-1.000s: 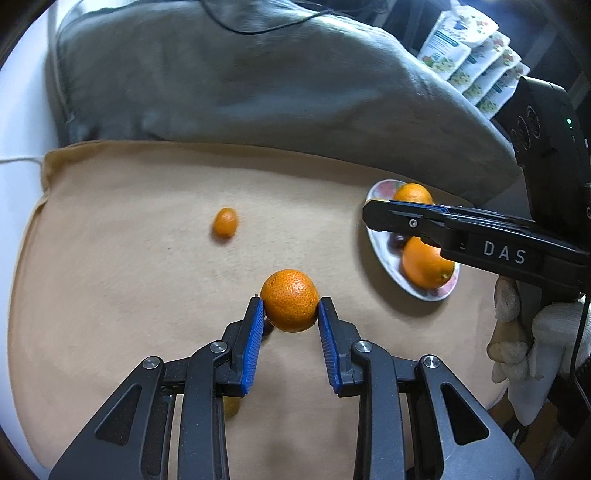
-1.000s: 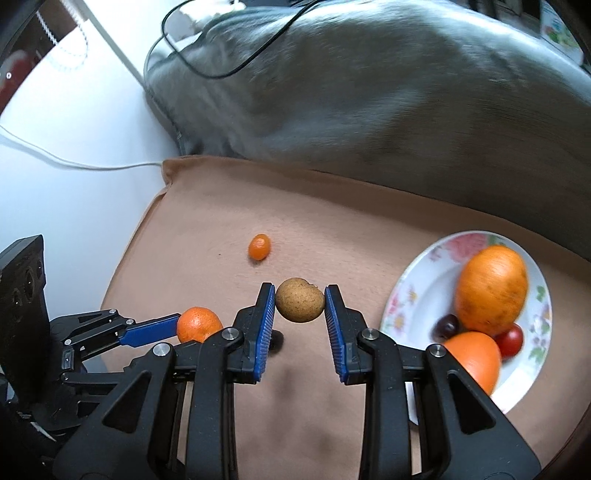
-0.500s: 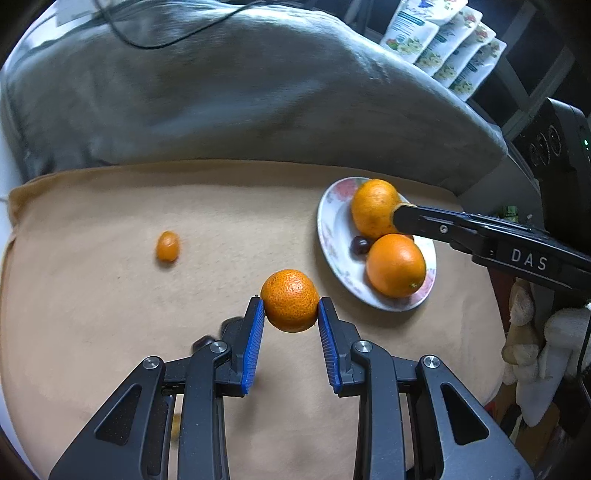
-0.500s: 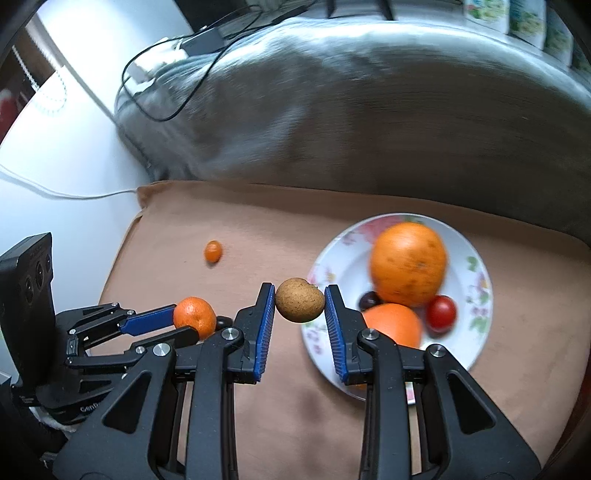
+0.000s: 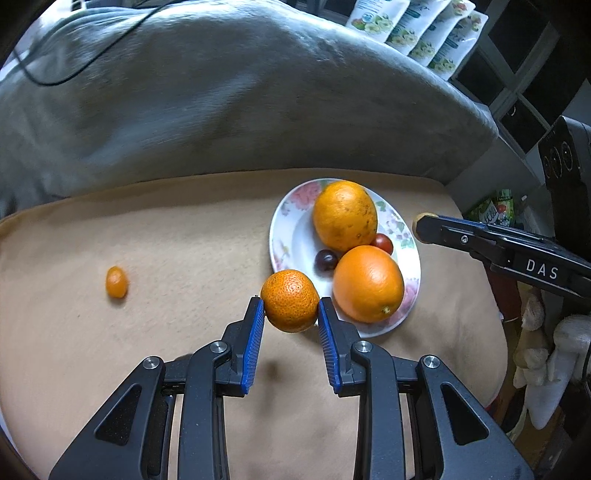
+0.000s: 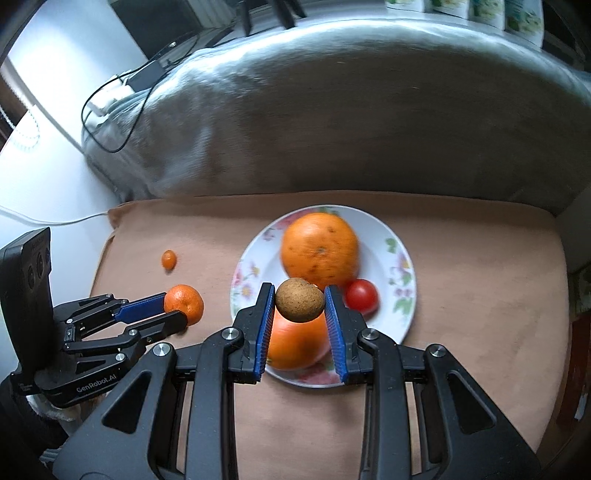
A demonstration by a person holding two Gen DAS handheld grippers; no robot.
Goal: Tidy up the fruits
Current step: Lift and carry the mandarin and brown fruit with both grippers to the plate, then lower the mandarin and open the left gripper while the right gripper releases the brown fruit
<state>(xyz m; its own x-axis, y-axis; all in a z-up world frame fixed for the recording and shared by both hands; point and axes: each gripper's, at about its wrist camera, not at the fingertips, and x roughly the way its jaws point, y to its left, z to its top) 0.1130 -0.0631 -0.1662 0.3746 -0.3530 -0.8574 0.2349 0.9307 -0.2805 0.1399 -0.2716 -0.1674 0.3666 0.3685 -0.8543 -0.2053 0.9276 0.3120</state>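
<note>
— Tan cloth (image 5: pixel 166 332) covers the work surface, with a grey blanket (image 5: pixel 221 103) heaped behind it. What's held?

— The left gripper (image 5: pixel 291 314) has its blue pads closed partway onto a mandarin (image 5: pixel 290 300), lifted off the cloth just beside the near-left rim of the plate (image 5: pixel 291 240). The right gripper (image 6: pixel 300 302) pinches a small brown fruit (image 6: pixel 300 300), rough-skinned, above the plate (image 6: pixel 399 295). Both sets of jaws are only as wide as the fruit between them.

— And on the plate?

— White, with a flower pattern. Four pieces: two large oranges, one at the back (image 5: pixel 345 216) and one at the front (image 5: pixel 368 283), a red cherry tomato (image 6: pixel 361 294), and a dark round fruit (image 5: pixel 326 260) between the oranges. The brown fruit hangs over the front orange in the right wrist view.

— Anything loose?

— One kumquat (image 5: pixel 116 282) lies alone on the cloth, well apart to the left of the plate.

— Any writing?

— "DAS" in white letters on the right gripper's side, seen from the left wrist. "GenRobot.AI" on the left gripper's body, seen from the right wrist. A row of four white pouches (image 5: pixel 417 29) with green print stands on a shelf beyond the blanket; their text is too small to read. A black cable (image 6: pixel 122 110) trails over the blanket's left end.
</note>
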